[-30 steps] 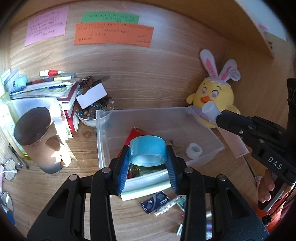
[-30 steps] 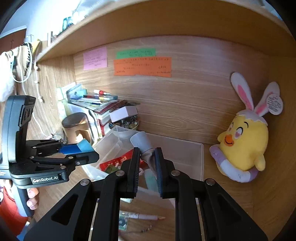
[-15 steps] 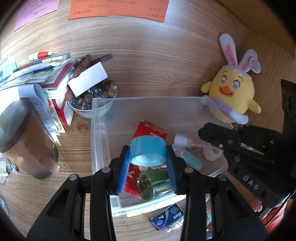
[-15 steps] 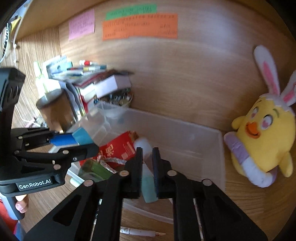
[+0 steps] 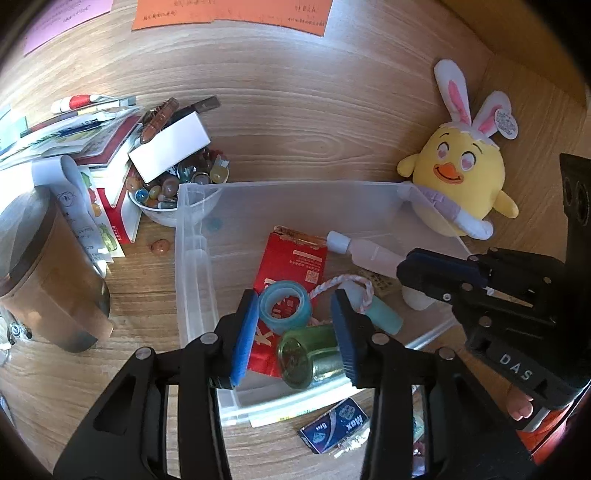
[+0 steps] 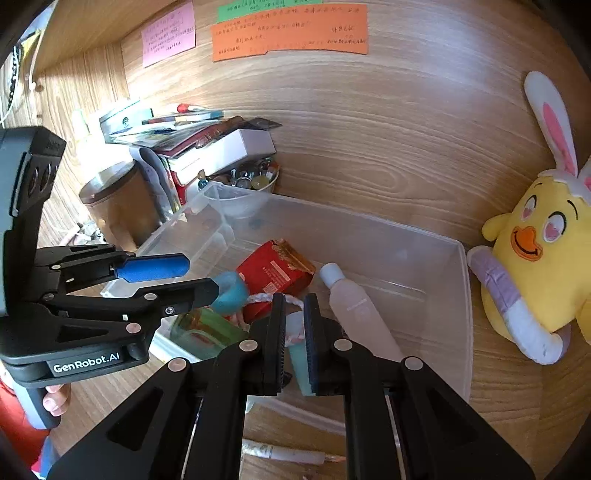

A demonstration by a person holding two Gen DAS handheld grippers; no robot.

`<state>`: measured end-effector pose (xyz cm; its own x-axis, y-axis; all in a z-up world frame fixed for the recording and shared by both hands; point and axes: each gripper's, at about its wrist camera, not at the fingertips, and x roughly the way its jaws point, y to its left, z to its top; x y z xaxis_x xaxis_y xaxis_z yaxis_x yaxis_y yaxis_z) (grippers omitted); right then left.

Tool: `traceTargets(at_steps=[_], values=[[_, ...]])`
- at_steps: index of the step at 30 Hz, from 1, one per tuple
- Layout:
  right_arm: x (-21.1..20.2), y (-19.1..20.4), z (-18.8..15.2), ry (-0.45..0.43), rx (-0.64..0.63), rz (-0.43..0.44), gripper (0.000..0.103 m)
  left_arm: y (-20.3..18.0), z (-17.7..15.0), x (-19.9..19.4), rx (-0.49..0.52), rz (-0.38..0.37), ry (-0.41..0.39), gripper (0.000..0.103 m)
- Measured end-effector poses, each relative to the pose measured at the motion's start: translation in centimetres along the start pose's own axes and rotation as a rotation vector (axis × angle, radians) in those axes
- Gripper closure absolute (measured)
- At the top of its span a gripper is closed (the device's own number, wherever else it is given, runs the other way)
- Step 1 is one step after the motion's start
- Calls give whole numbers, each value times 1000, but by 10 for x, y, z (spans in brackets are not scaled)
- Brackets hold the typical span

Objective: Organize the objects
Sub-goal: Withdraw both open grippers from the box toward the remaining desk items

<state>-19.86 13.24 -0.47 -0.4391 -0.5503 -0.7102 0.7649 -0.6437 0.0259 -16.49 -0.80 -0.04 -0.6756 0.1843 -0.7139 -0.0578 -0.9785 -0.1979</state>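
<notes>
Tape roll point(image 5: 283, 306) is dropping between the left claw's point(image 5: 294, 325) opening jaws into the bin point(image 5: 192, 236); it may roll. Right claw point(image 6: 294, 334) is staying shut, empty.

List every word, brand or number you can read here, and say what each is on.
"GenRobot.AI": body of the left tongs.
"DAS": body of the right tongs.
"Max": small blue packet on the desk.
Writing on the orange note, pink note and red packet: too small to read.

- Left wrist view: looks steeply down, close over the clear bin point(image 5: 192, 258).
- Right wrist view: likewise, from the bin's right.
- Shared: bin, plush chick point(image 6: 535, 254).
</notes>
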Motion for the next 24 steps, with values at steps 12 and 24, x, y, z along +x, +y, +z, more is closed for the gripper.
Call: traceTargets(at_steps=[12, 24], values=[[-55, 2, -22, -73, -13, 1, 66, -16, -26, -43, 69, 6, -76, 34], [-96, 6, -80, -85, 21, 25, 60, -40, -79, -56, 84, -35, -22, 20]])
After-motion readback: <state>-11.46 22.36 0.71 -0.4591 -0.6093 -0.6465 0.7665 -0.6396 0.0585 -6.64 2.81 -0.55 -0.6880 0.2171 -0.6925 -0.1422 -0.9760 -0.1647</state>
